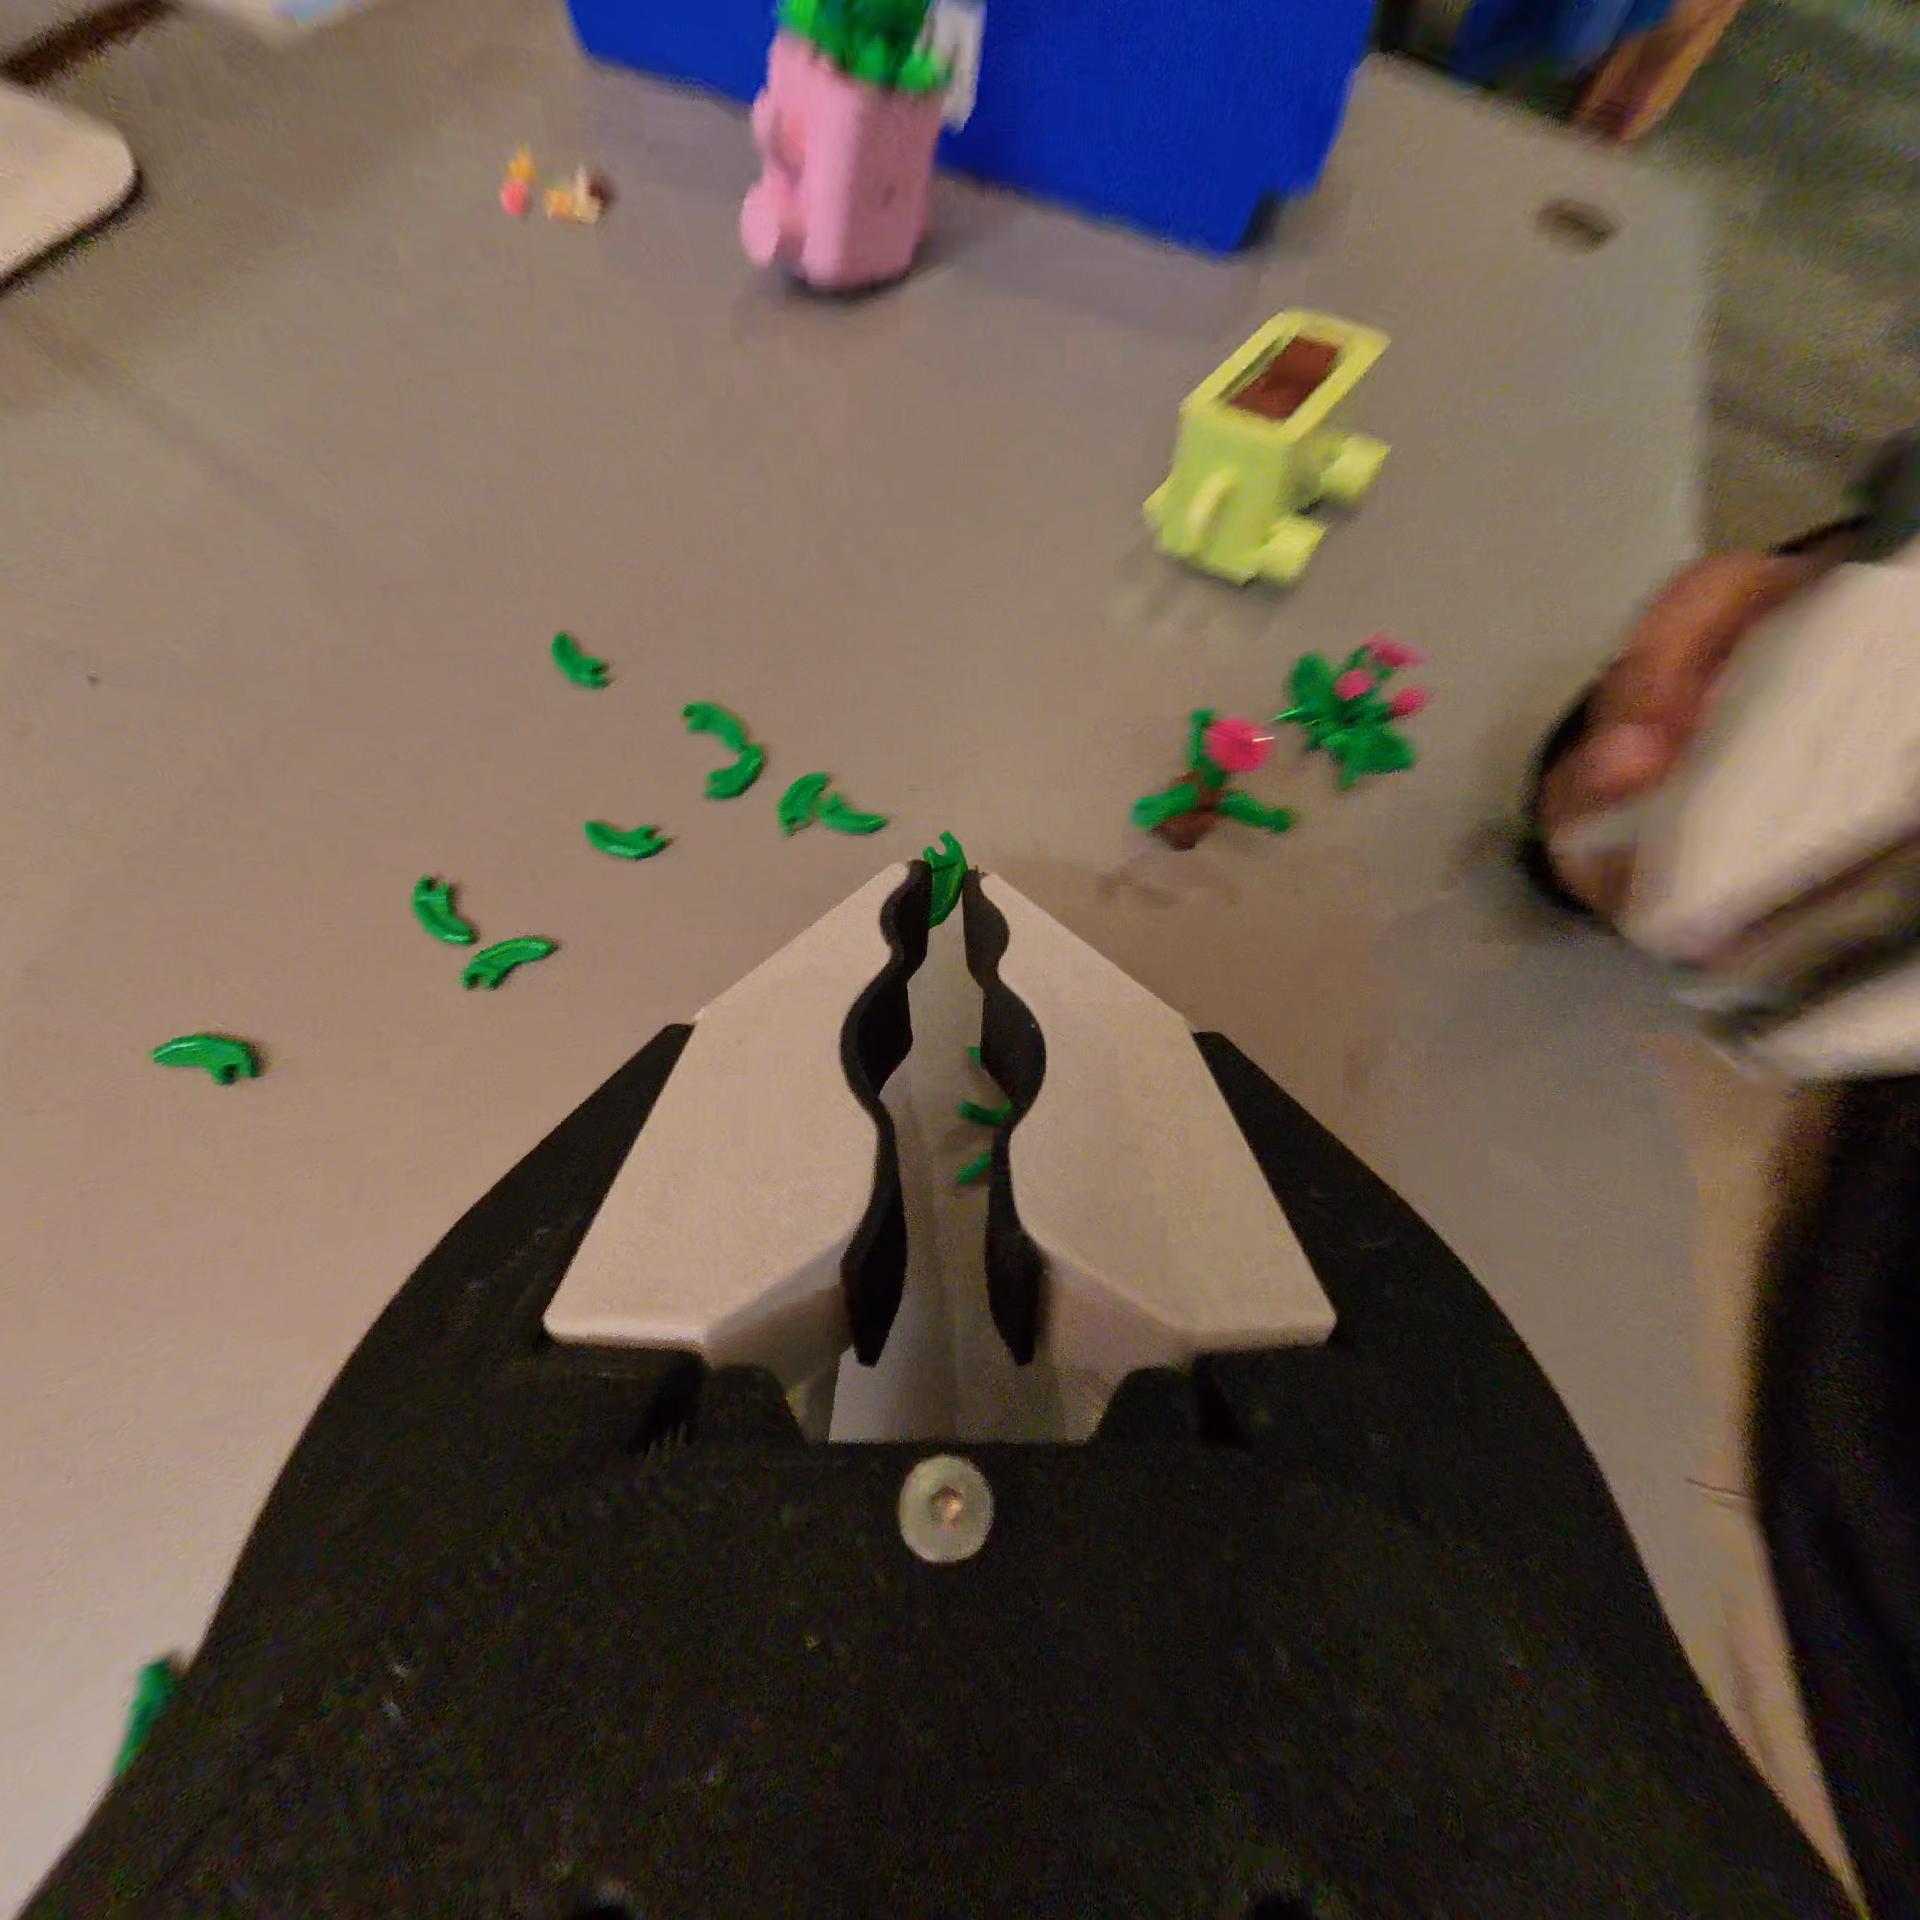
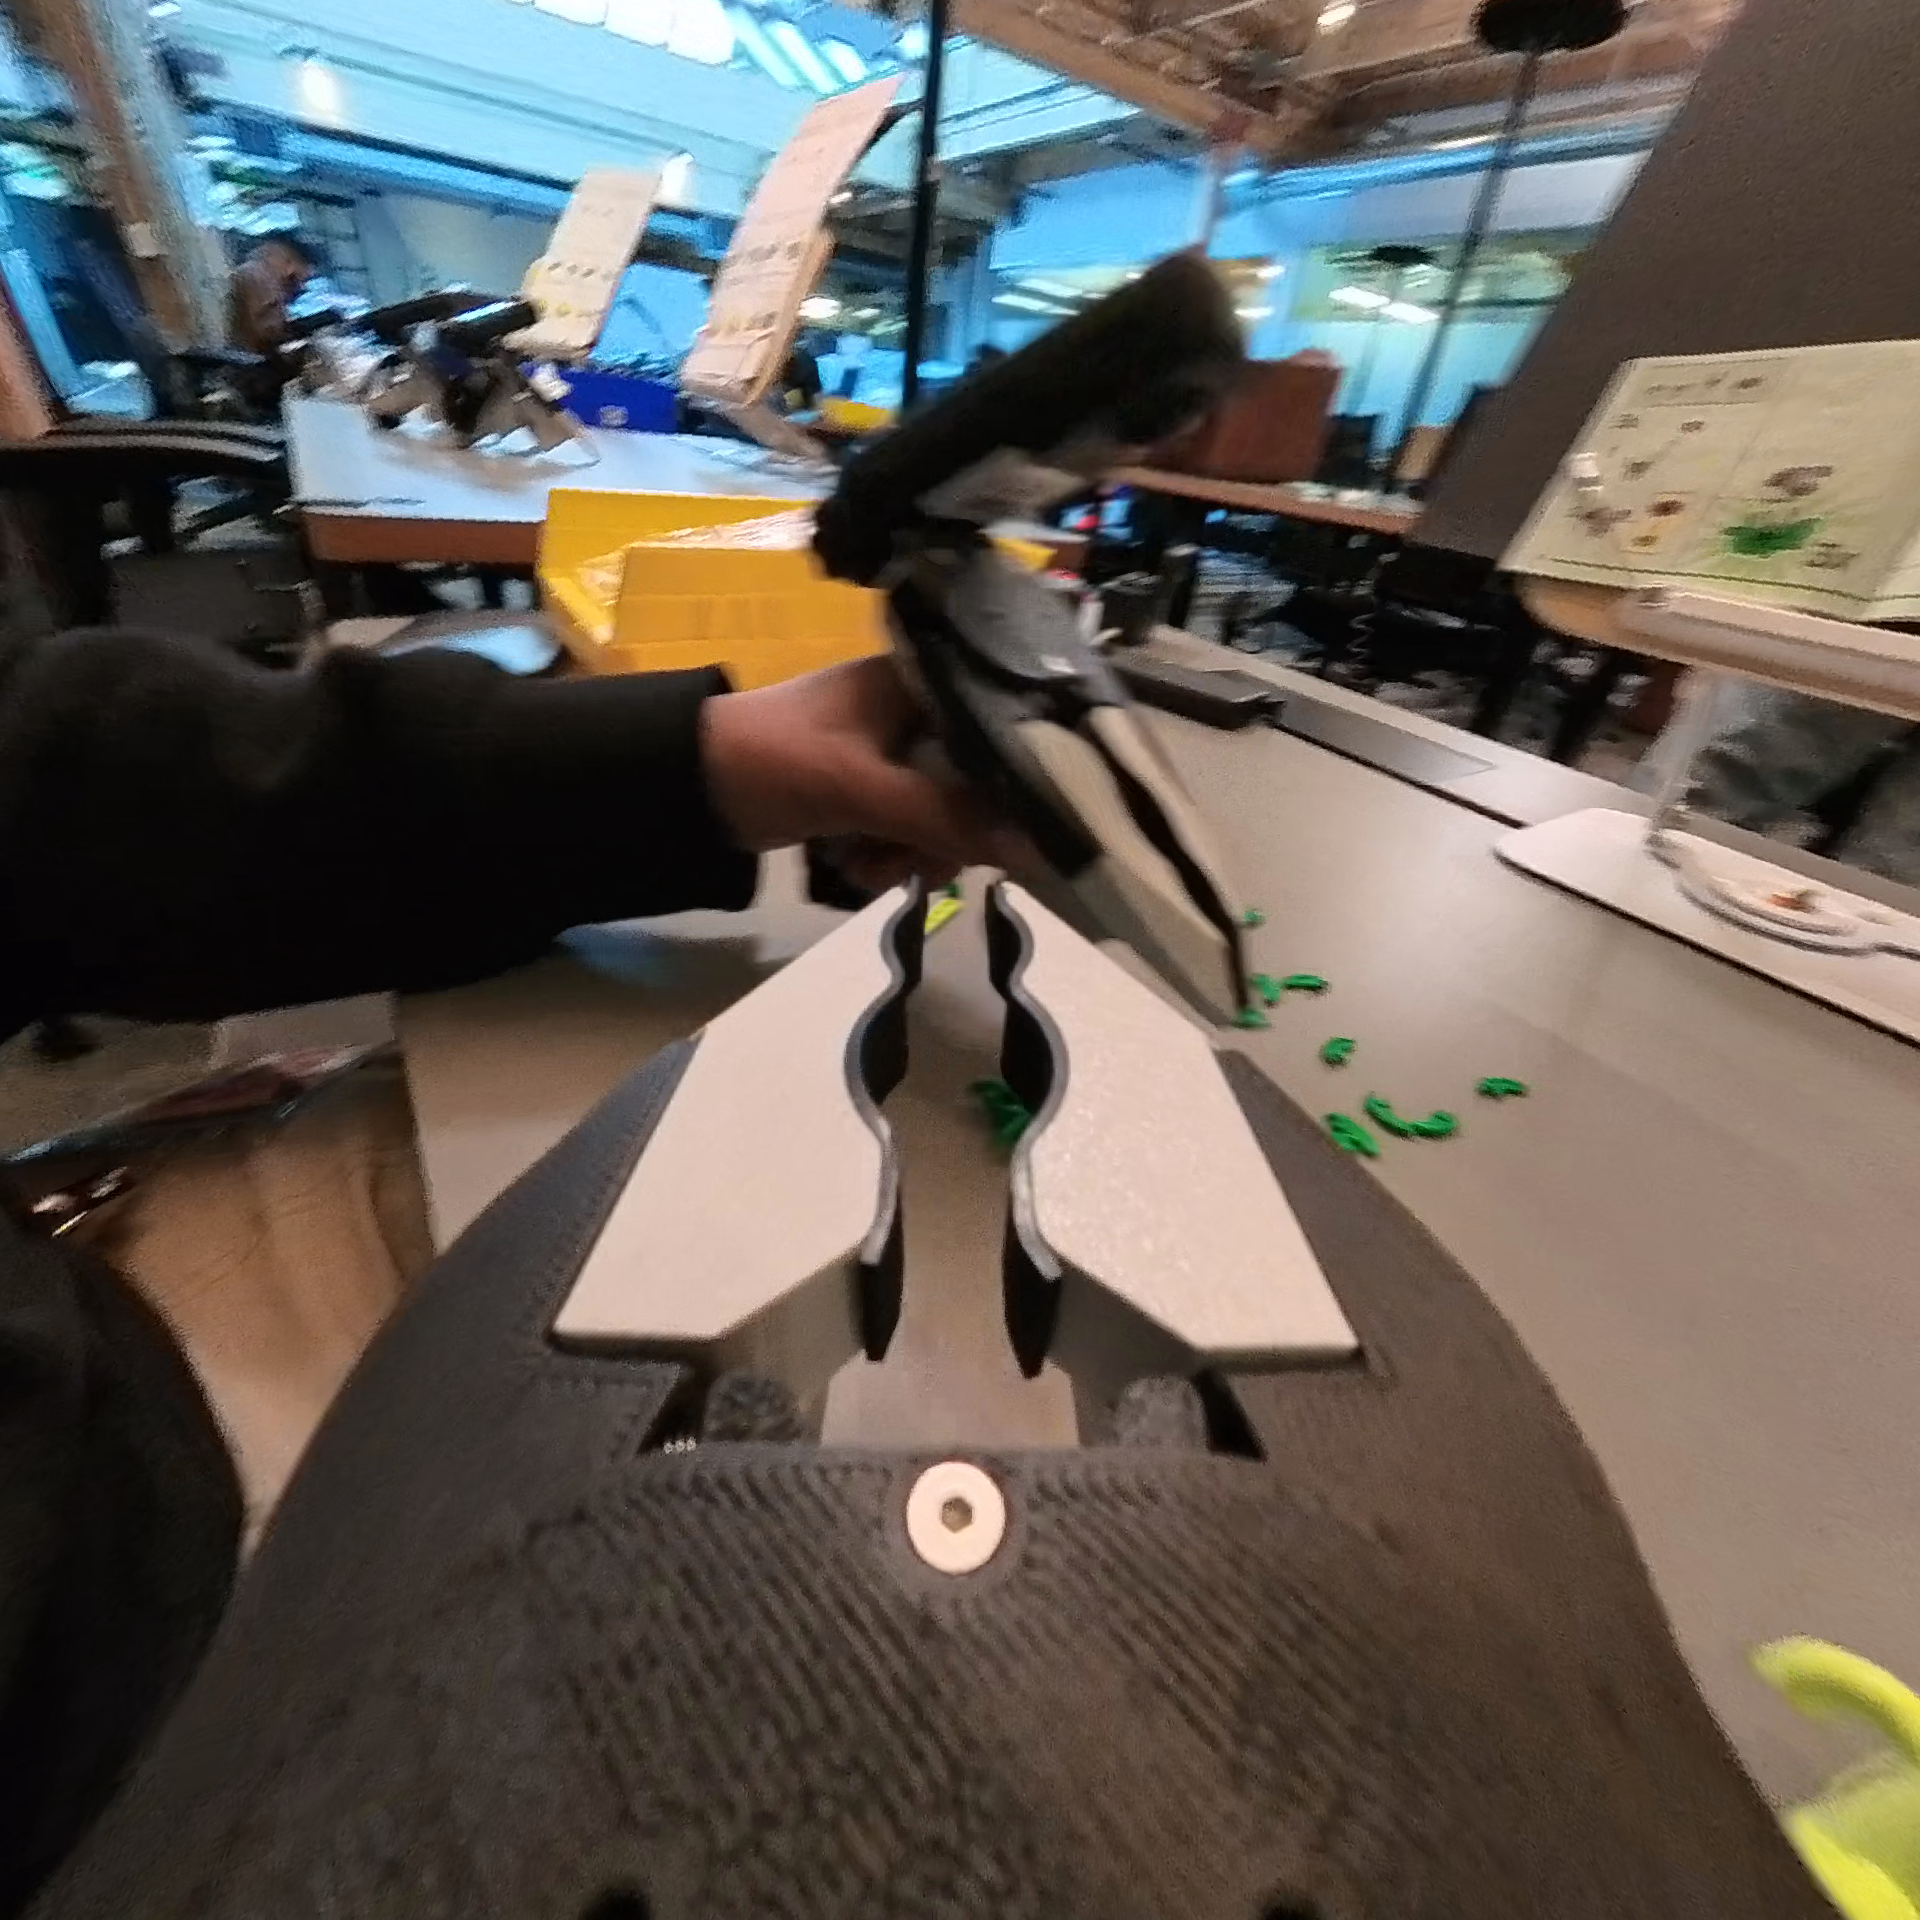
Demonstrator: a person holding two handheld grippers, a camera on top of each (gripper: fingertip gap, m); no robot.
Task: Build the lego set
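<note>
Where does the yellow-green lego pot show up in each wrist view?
Left wrist view: yellow-green lego pot, upper right on the grey table, beyond the flower sprigs.
Right wrist view: only a blurred edge at bottom right.
Shared landmark: the scattered green leaf pieces.

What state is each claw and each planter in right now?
Left claw: shut on green leaf piece.
Right claw: open, empty.
Lime planter: upright, no plant inside.
Pink planter: upright, green foliage fitted.
Loose leaves: scattered on table.
</note>
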